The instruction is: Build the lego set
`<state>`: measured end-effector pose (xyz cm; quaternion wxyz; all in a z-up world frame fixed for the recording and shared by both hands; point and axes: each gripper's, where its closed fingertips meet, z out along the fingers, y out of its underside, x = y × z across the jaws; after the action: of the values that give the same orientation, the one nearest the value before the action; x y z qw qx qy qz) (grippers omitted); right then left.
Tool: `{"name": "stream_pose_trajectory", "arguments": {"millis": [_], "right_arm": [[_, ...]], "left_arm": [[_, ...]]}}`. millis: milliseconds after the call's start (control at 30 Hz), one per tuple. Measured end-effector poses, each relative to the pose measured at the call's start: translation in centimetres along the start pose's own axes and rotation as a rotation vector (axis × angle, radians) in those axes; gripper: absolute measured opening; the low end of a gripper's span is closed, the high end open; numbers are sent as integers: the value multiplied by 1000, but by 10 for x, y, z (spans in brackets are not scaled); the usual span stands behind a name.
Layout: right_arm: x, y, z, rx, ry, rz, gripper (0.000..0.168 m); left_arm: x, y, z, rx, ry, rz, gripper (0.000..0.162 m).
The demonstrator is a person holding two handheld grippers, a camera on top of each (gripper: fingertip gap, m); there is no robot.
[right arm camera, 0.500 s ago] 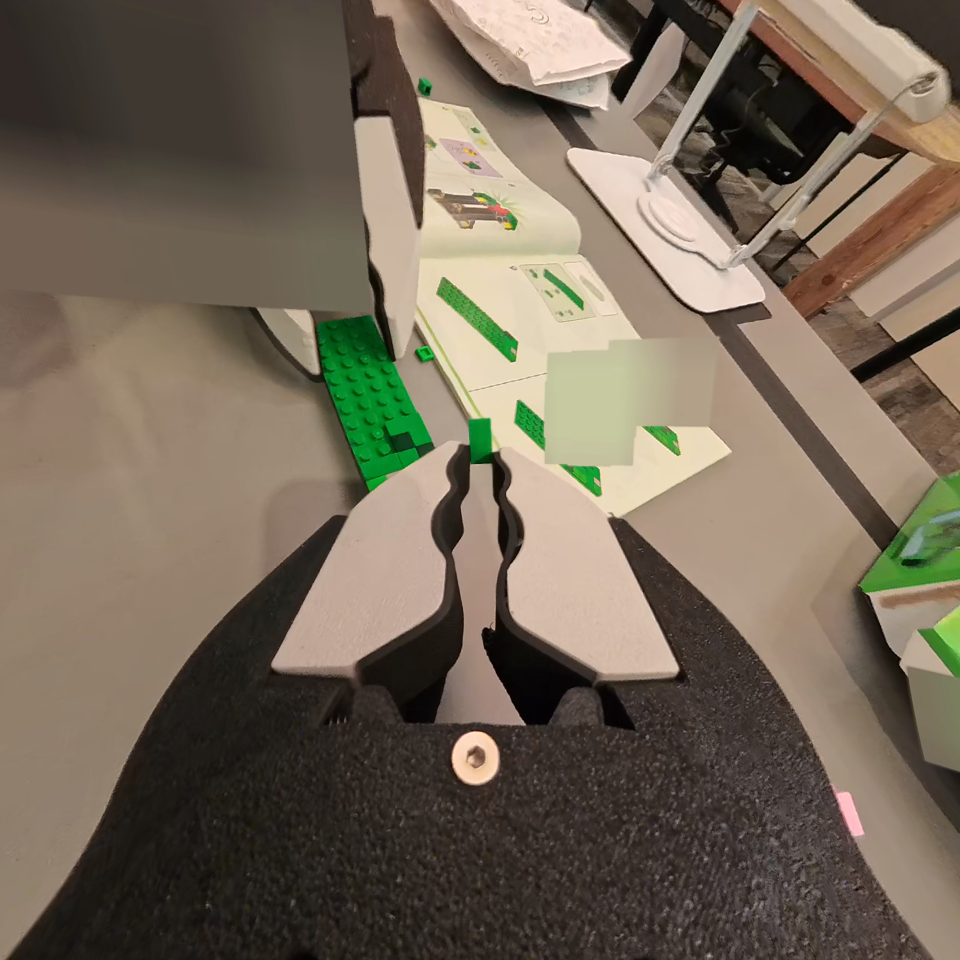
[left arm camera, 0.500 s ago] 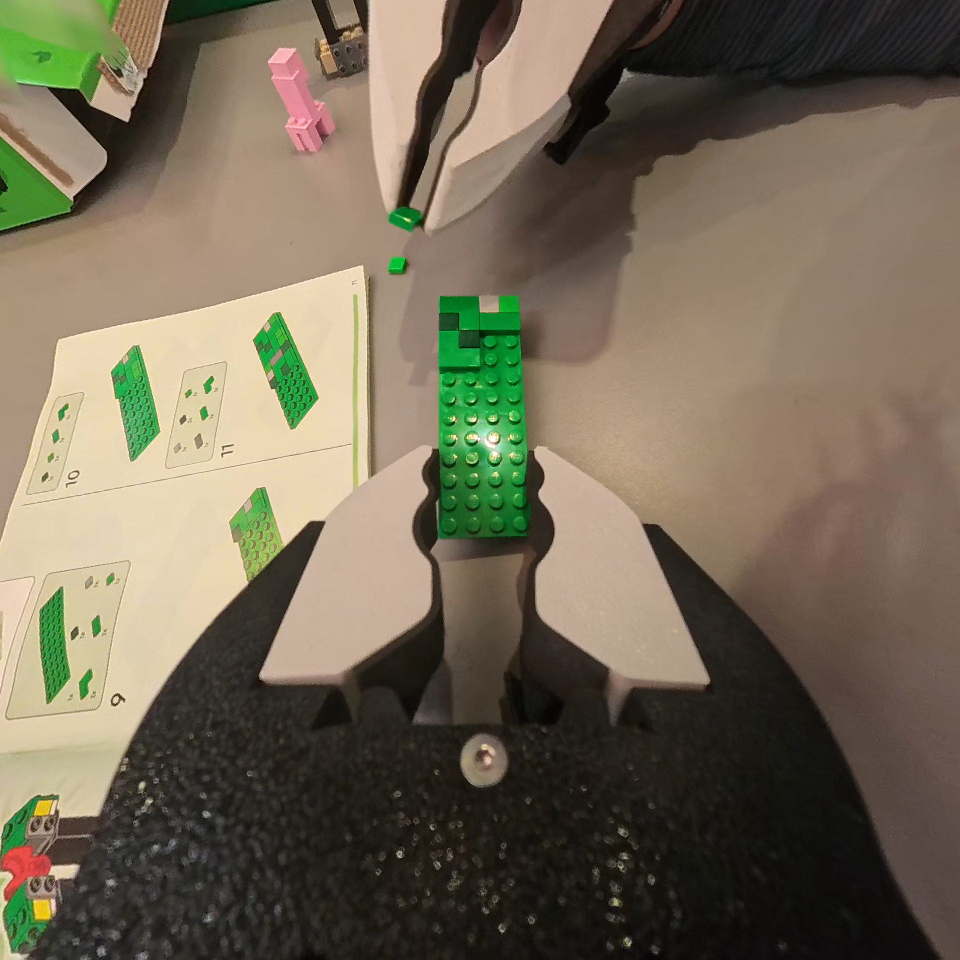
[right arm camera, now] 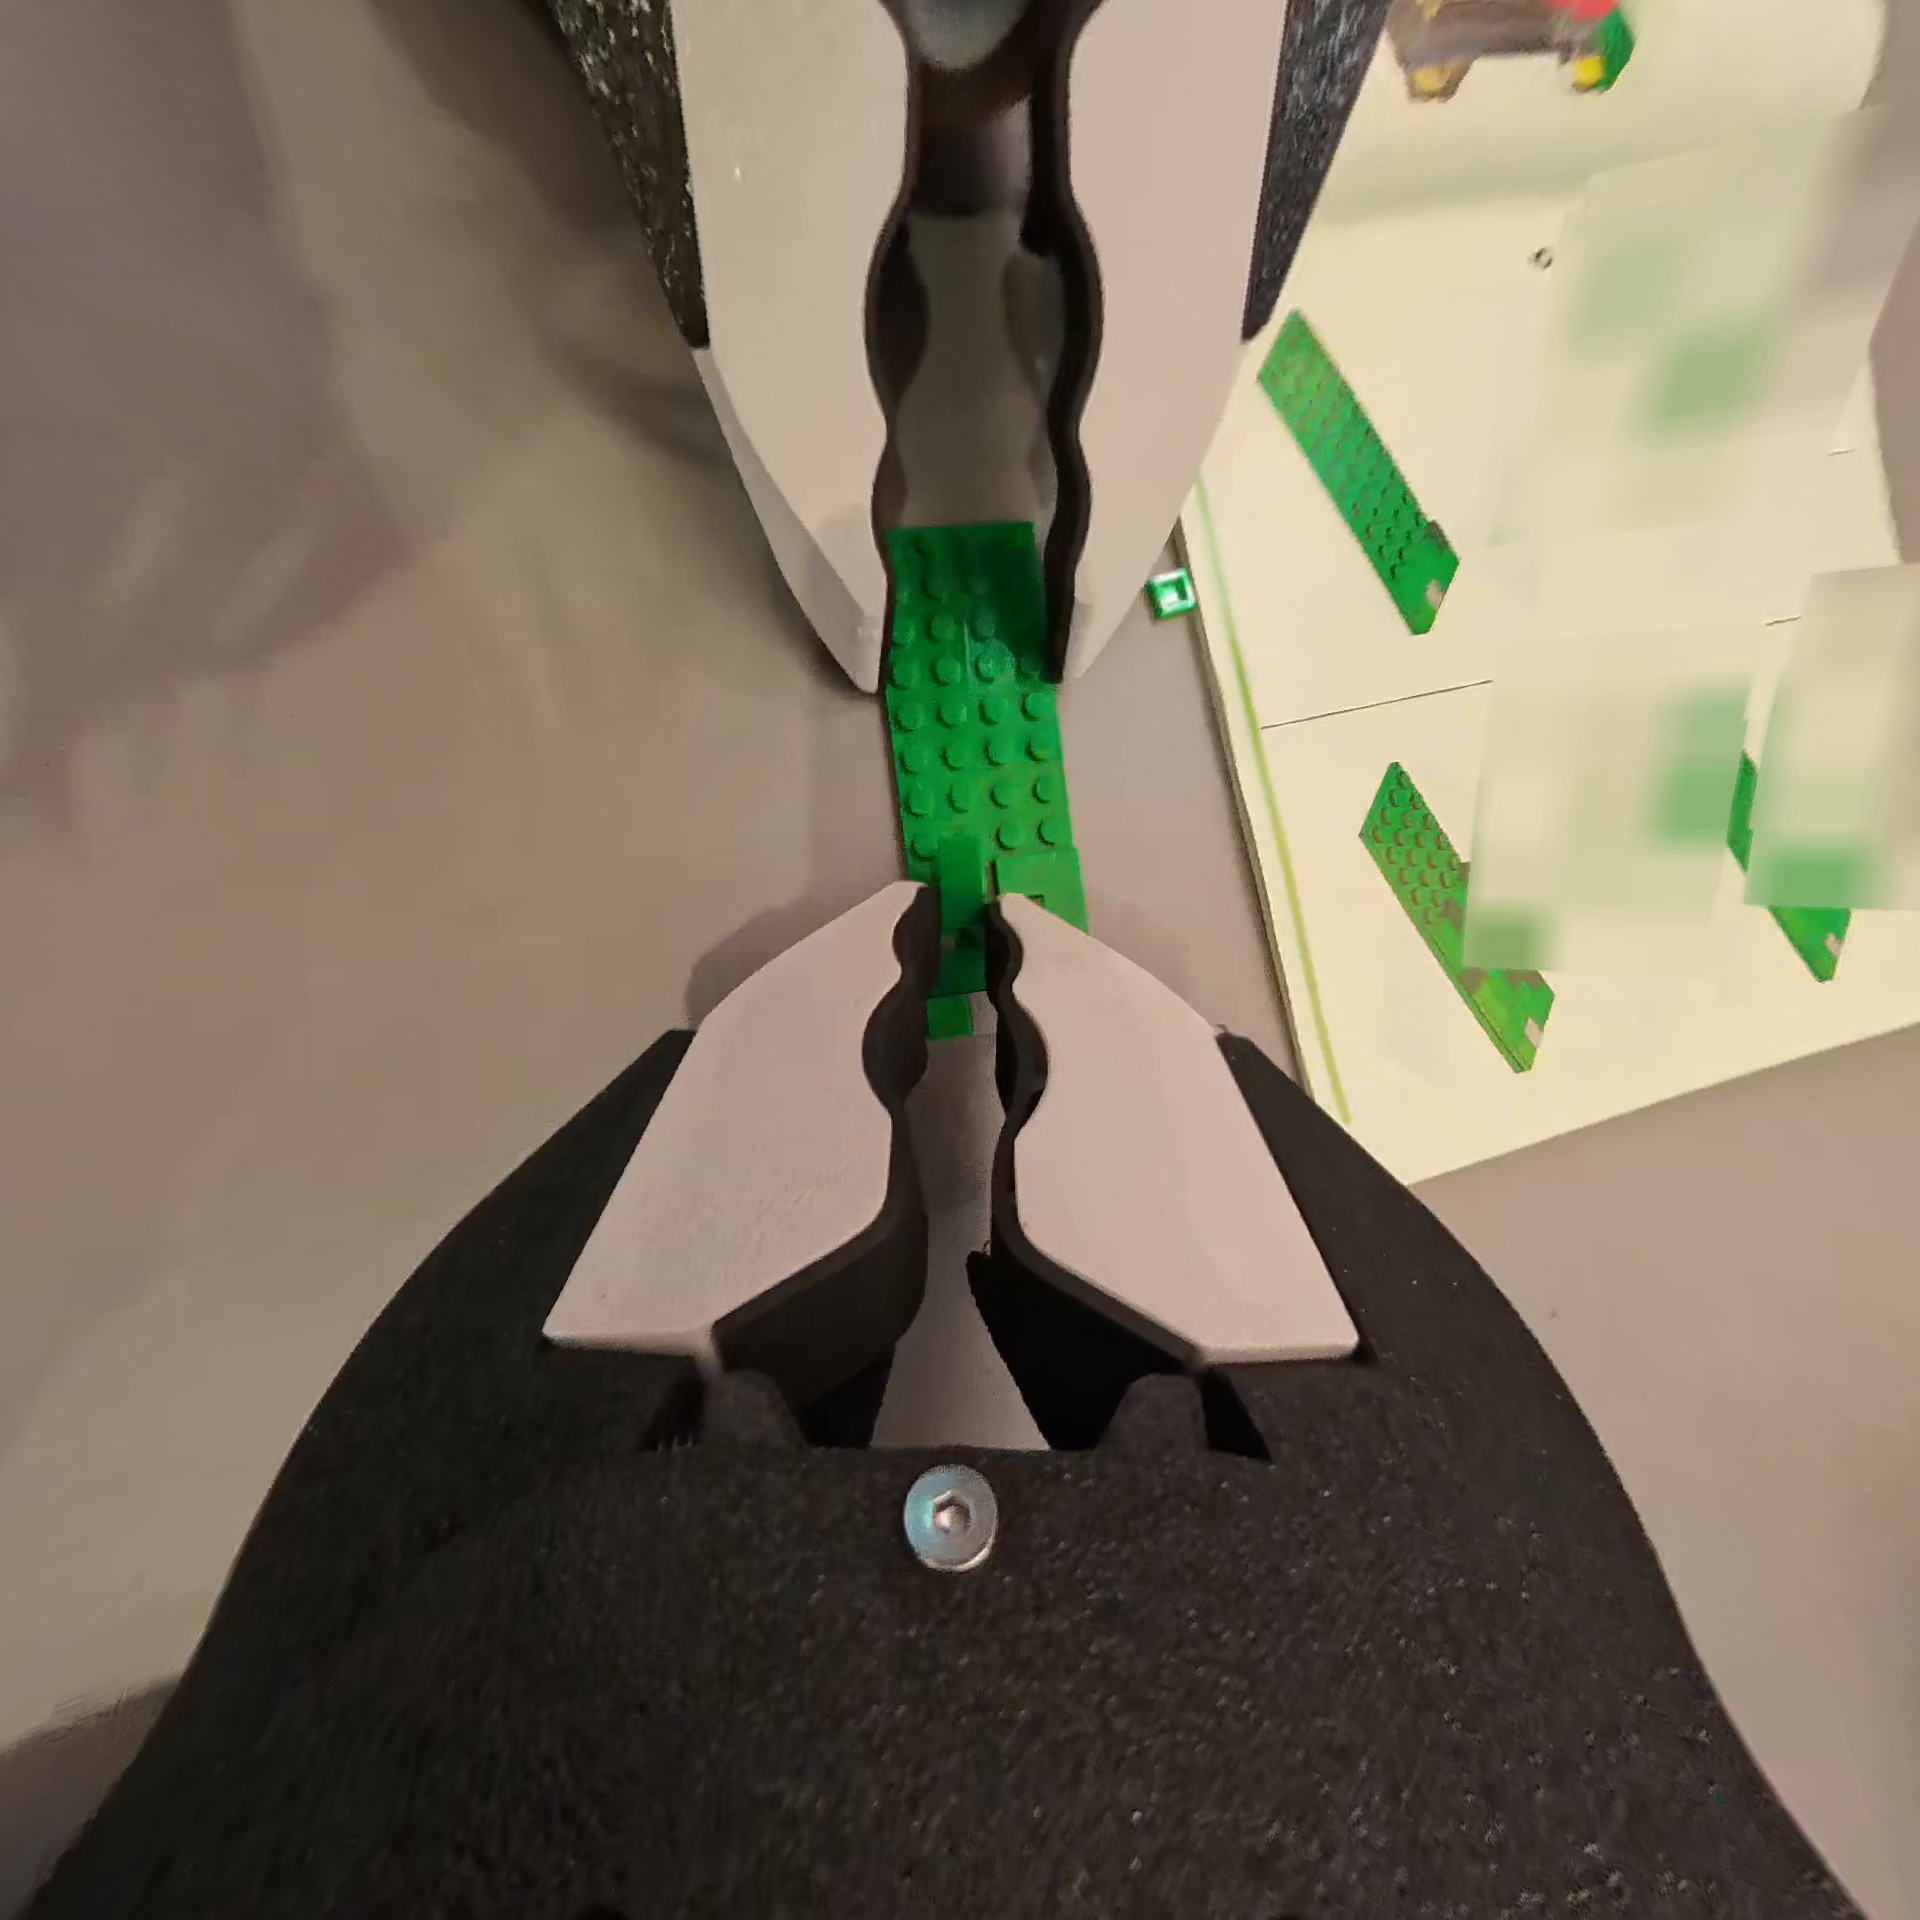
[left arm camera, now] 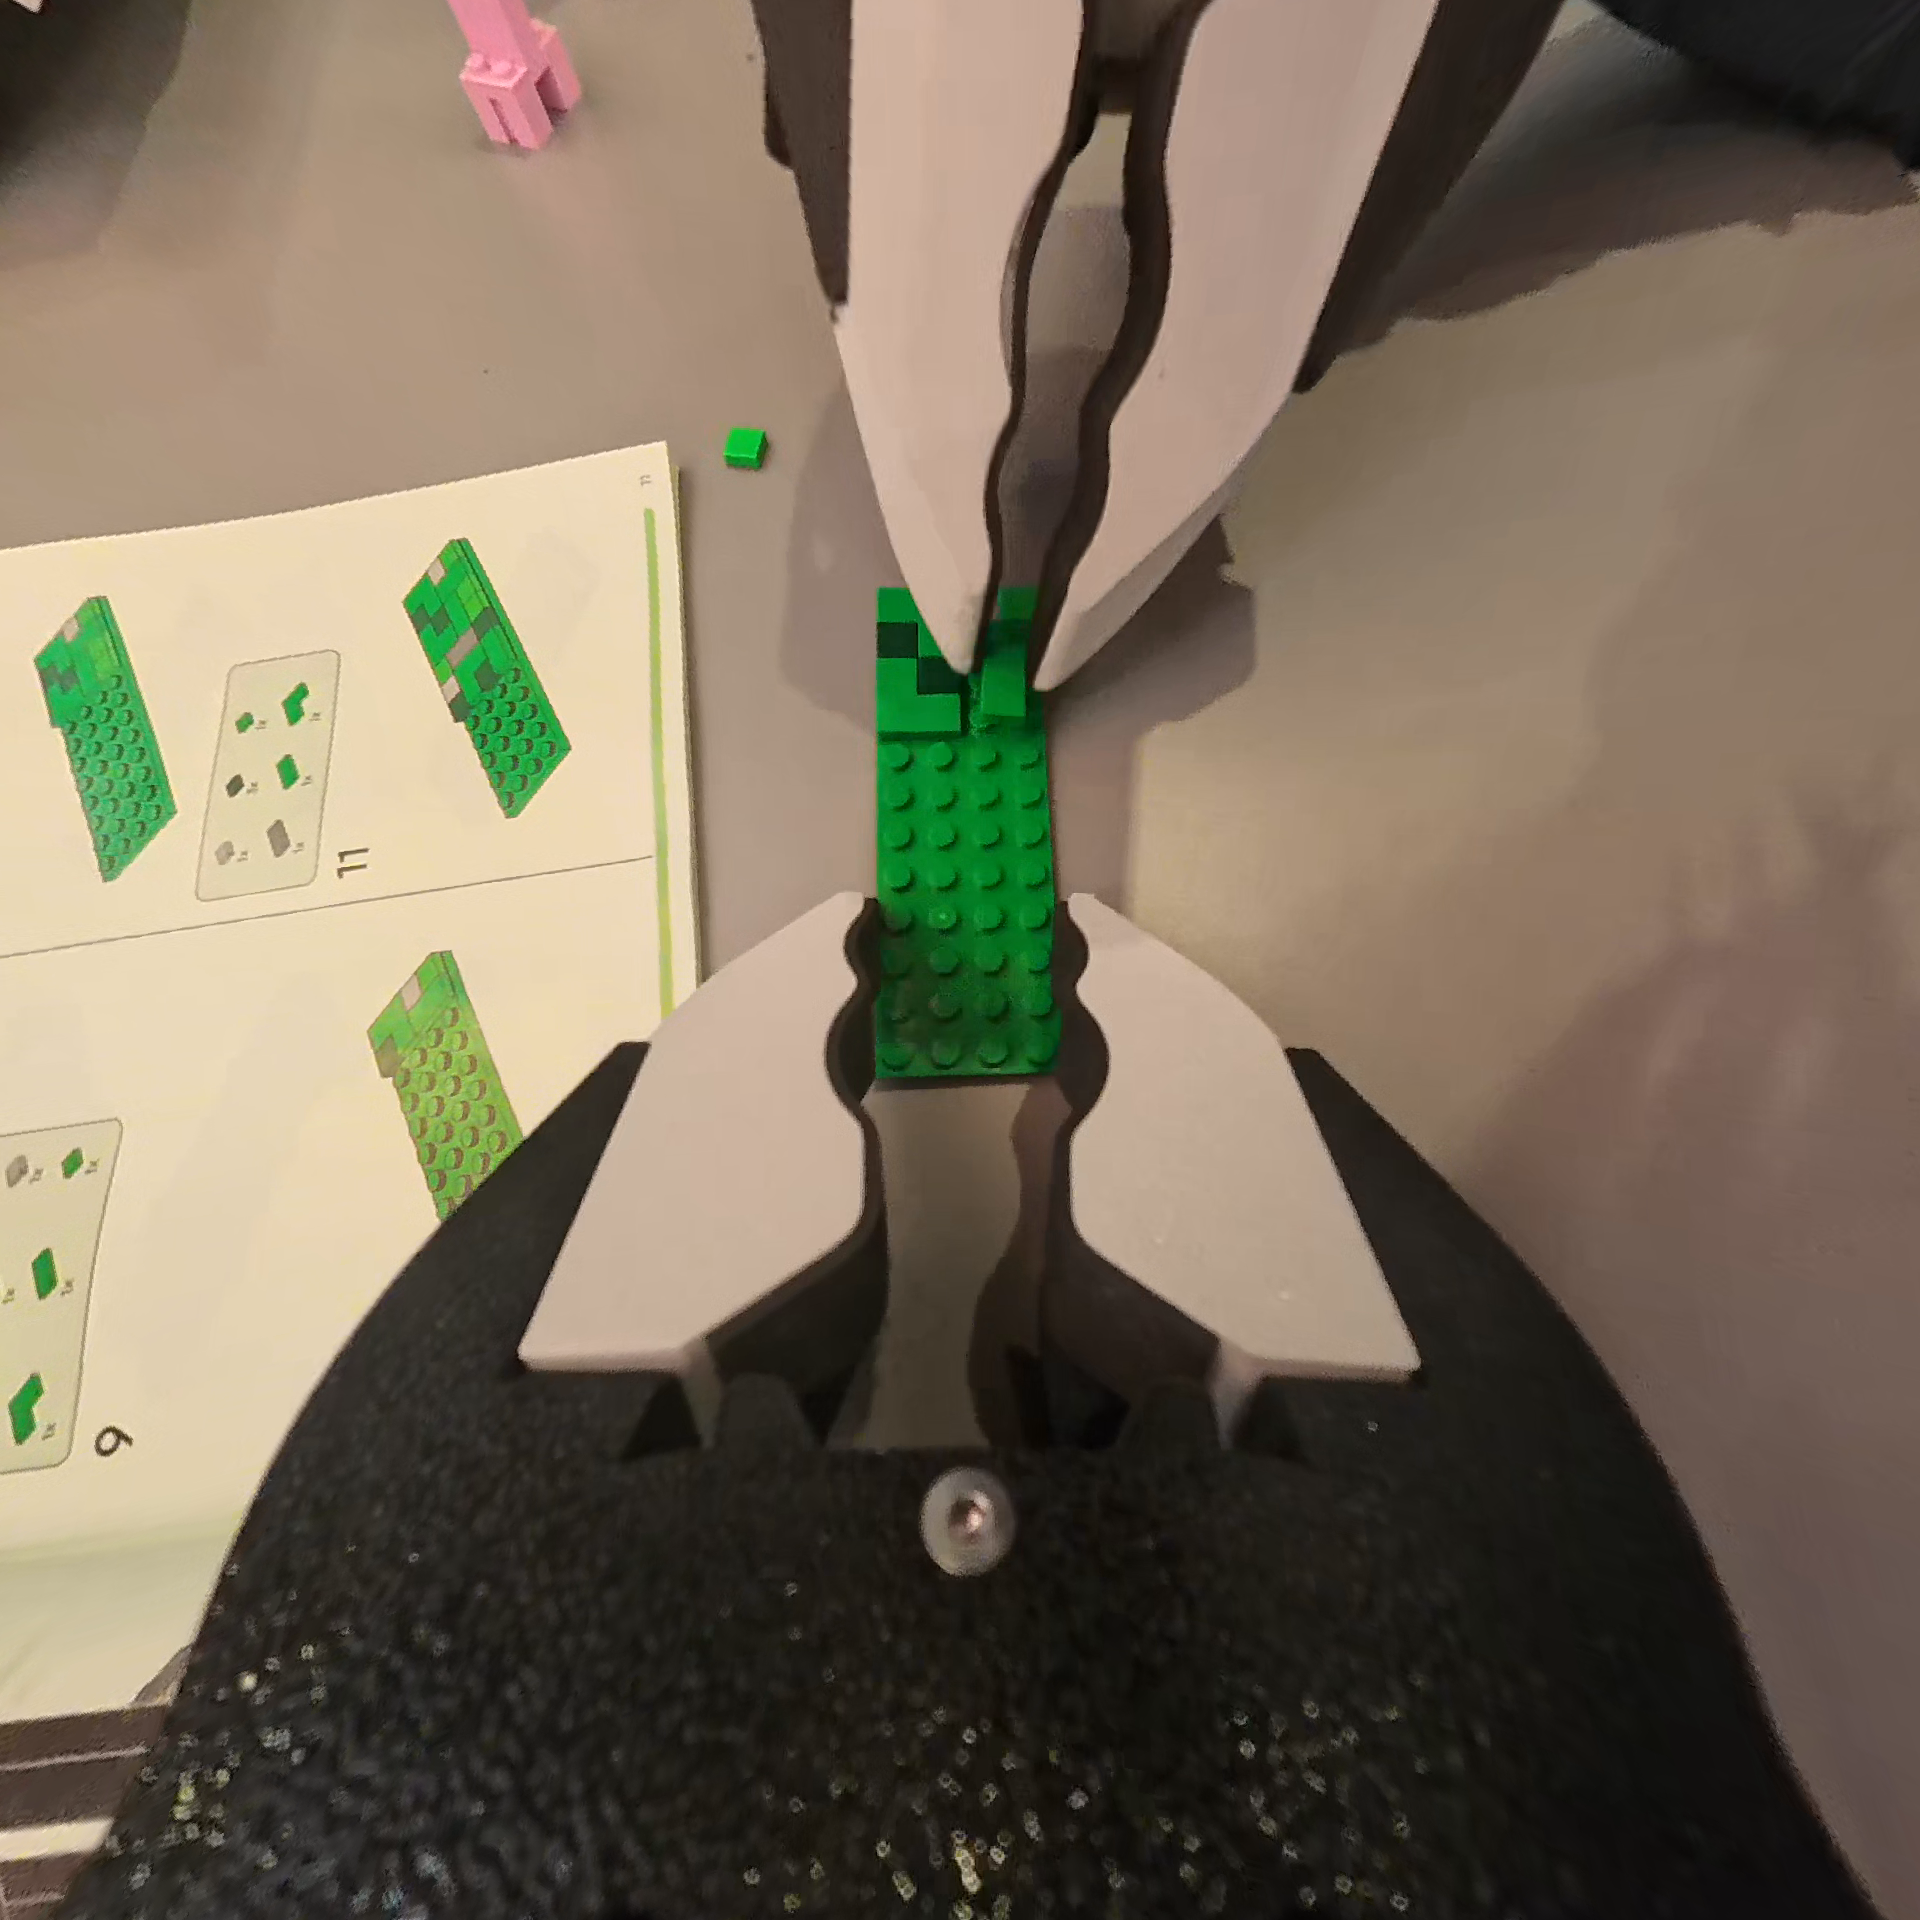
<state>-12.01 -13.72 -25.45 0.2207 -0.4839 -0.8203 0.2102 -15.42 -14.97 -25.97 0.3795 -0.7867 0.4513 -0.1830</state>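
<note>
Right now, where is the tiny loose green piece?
In the left wrist view, the tiny green piece lies on the grey table, between the instruction booklet corner and the right gripper.

Each gripper (left arm camera: 966, 914) (right arm camera: 958, 904) is built from a black textured body, two pale grey fingers (left arm camera: 727, 1122) lined with wavy black pads, and a silver screw (right arm camera: 950, 1519).

Surface: grey counter (left arm camera: 1455, 727), matte, with soft shadows across it.
Far right edge: dark cloth-like shape (left arm camera: 1766, 62), only partly in view, too cut off to identify.
</note>
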Motion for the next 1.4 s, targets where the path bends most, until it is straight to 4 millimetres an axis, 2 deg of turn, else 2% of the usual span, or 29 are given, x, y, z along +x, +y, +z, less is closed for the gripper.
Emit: {"name": "stream_pose_trajectory", "arguments": {"millis": [300, 467, 1400], "right_arm": [[2, 3, 0, -143, -22, -69, 8], [-2, 3, 1, -159, -70, -39, 8], [4, 5, 0, -170, -26, -5, 10]], "left_arm": [[1, 0, 0, -1, 11, -4, 31], [1, 0, 0, -2, 16, -6, 31], [1, 1, 0, -4, 25, -16, 31]]}}
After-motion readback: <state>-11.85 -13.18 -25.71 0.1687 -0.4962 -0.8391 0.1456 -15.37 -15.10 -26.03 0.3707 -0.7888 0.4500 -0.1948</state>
